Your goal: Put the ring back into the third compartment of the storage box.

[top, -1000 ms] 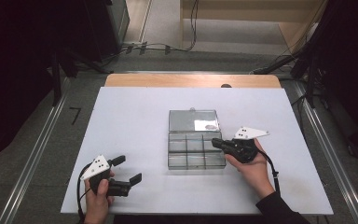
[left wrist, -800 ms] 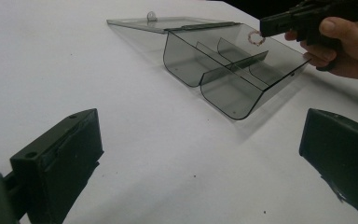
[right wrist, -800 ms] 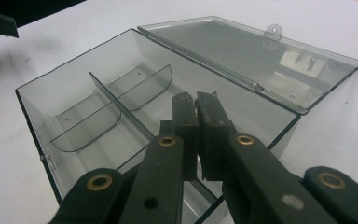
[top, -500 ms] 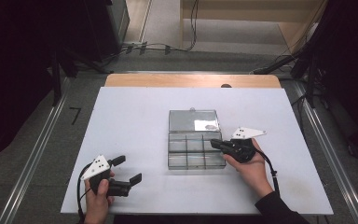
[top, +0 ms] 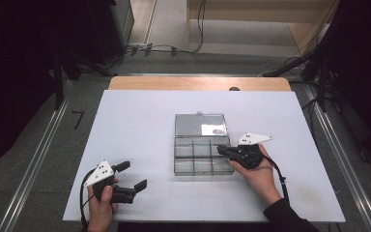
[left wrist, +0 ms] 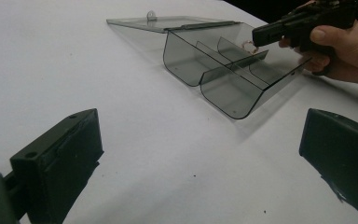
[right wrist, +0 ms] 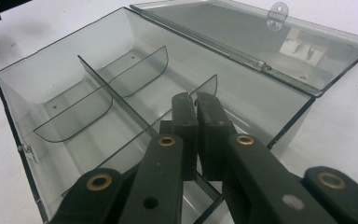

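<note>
Box (top: 203, 153) open, right gripper (top: 221, 149) over rim

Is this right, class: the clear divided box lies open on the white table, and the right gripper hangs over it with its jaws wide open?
Not quite. The right gripper has its jaws shut, as the right gripper view shows. The clear divided box does lie open on the white table.

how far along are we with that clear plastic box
Done: the clear box lies open, lid flat behind it. In hand: the right claw, shut, reaches over its right-hand compartments; whether it holds anything is unclear. The left claw waits open. Left: the compartments look empty.
</note>
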Demonstrator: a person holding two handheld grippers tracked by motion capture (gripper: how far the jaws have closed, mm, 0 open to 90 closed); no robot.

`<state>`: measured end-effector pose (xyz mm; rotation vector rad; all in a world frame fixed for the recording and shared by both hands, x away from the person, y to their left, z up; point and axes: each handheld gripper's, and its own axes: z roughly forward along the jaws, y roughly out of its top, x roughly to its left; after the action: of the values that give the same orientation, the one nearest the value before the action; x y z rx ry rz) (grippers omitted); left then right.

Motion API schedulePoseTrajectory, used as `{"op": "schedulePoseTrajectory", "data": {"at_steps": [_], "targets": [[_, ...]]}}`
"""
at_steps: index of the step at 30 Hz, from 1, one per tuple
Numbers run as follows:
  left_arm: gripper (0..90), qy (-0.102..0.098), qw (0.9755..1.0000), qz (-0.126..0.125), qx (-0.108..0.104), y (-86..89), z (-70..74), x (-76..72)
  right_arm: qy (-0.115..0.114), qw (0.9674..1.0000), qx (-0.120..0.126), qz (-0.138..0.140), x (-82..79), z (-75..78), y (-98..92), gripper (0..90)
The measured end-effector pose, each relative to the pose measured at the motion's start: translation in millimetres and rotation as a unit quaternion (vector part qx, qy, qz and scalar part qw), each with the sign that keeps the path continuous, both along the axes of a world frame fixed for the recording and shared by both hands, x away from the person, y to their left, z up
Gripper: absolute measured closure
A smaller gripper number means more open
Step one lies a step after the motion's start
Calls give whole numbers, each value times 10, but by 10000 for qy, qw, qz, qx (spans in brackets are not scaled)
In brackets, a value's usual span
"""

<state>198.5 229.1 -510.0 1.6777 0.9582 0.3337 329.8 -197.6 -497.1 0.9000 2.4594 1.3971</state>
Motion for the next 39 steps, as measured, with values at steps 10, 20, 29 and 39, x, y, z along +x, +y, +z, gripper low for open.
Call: {"op": "schedulePoseTrajectory", "data": {"at_steps": [10,20,29,39], "targets": [[0,3,10000,-2,8,2,1,0,256,9996,78,-70,11,-6,-21,834],[0,1,10000,-5,-5,1,1,2,370,9988,308,63,-5,62,-81,615],[0,-3,10000,-18,14,-3,2,-4,234,9991,330,138,-52,139,-149,318],[0,-24,10000,-6,24,-3,4,-1,175,9992,336,-115,-45,164,-263,126]]}}
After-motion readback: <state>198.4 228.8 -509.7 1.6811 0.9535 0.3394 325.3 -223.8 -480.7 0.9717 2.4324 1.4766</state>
